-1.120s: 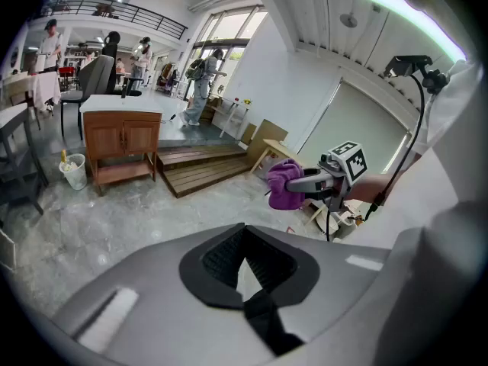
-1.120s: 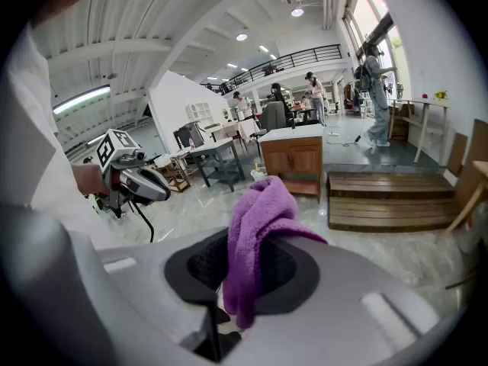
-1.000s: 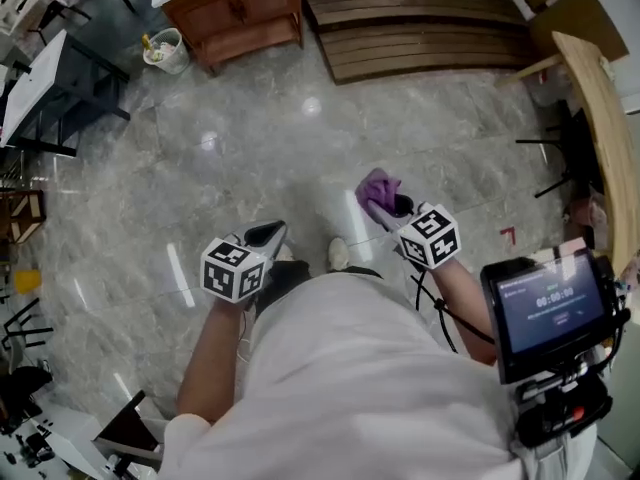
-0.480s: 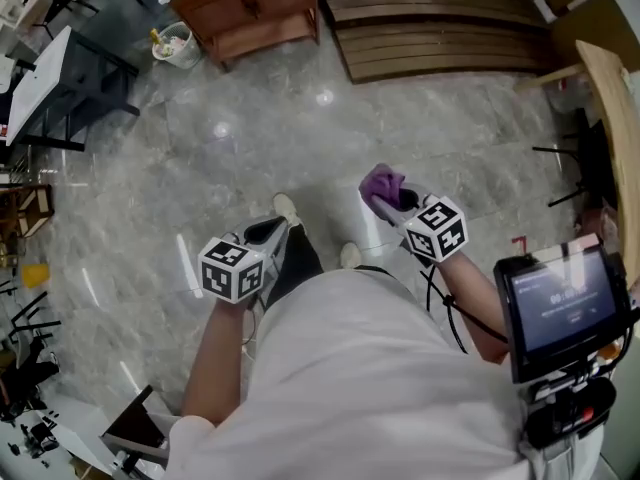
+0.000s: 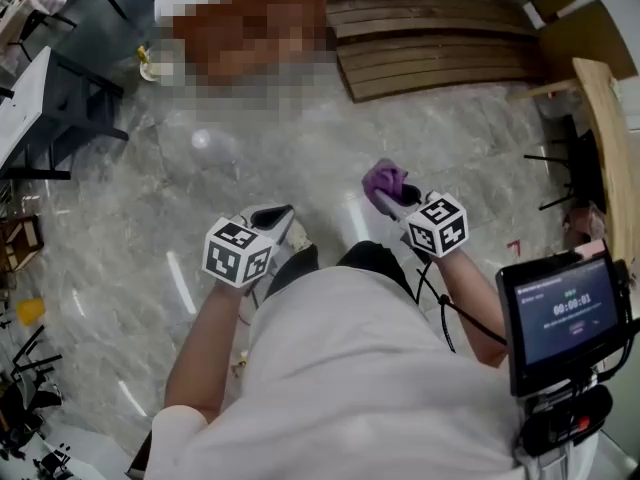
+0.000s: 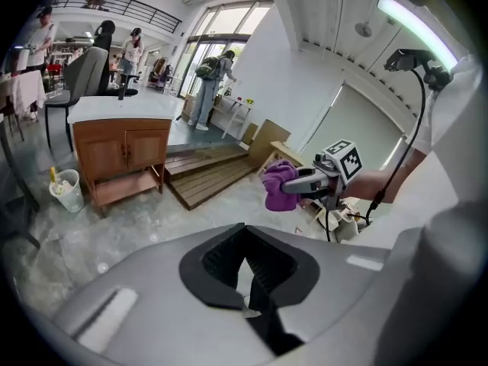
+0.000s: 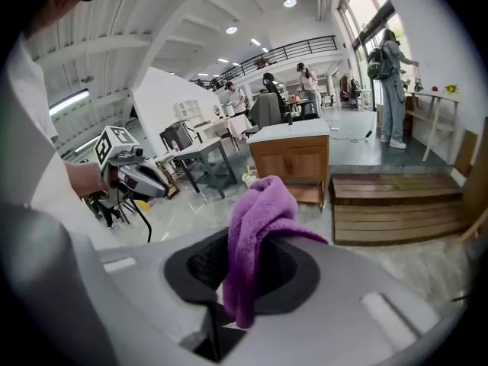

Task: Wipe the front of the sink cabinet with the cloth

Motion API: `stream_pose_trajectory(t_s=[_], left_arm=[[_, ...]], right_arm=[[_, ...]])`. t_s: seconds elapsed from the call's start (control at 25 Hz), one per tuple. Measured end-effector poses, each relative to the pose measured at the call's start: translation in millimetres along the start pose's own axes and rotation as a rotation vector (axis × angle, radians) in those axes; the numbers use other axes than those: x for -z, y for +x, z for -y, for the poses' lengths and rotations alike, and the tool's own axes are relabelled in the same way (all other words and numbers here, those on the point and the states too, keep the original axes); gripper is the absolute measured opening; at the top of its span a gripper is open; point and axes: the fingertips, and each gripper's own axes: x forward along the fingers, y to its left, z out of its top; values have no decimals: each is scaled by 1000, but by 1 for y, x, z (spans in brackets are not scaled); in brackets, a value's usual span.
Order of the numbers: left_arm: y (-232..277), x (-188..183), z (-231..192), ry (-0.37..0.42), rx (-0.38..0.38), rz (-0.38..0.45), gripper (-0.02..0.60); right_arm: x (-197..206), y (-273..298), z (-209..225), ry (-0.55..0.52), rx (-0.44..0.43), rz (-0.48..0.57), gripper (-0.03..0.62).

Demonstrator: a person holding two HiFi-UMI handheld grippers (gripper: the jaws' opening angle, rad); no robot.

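Note:
The wooden sink cabinet [image 6: 122,155] with a white top stands across the stone floor, some way ahead of me; it also shows in the right gripper view as the cabinet [image 7: 293,158]. In the head view a mosaic patch covers it. My right gripper [image 5: 390,194] is shut on a purple cloth [image 5: 382,178], and this cloth [image 7: 259,219] bunches up out of the jaws. My left gripper [image 5: 279,214] is held level beside it, shut with nothing in it. Both are in mid-air in front of my body.
A low slatted wooden platform [image 5: 440,38] lies right of the cabinet. A white bucket [image 6: 65,191] stands at the cabinet's left. Dark tables [image 5: 50,88] line the left side and a curved wooden counter [image 5: 610,128] the right. People stand far behind [image 6: 210,90].
The person has taken a step, with the feet shifting beneath me. Both grippers keep the same pose, and the cloth stays in the right one.

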Motion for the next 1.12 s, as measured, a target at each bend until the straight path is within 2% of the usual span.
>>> stream_pose_trajectory(t_s=[0.2, 0.52, 0.76, 0.96, 1.12], left_arm=[[-17, -22, -66, 11, -27, -1, 5], [-12, -50, -137, -66, -59, 15, 5], [28, -121, -228, -125, -111, -11, 5], [47, -157, -258, -157, -118, -8, 5], [90, -208, -301, -194, -116, -22, 5]], right_arm=[[-27, 50, 7, 31, 22, -28, 72], [-91, 121, 49, 8, 11, -41, 72], [-164, 213, 142, 37, -18, -49, 72], [-197, 253, 200, 65, 2, -49, 72], [-231, 302, 283, 99, 23, -75, 72]])
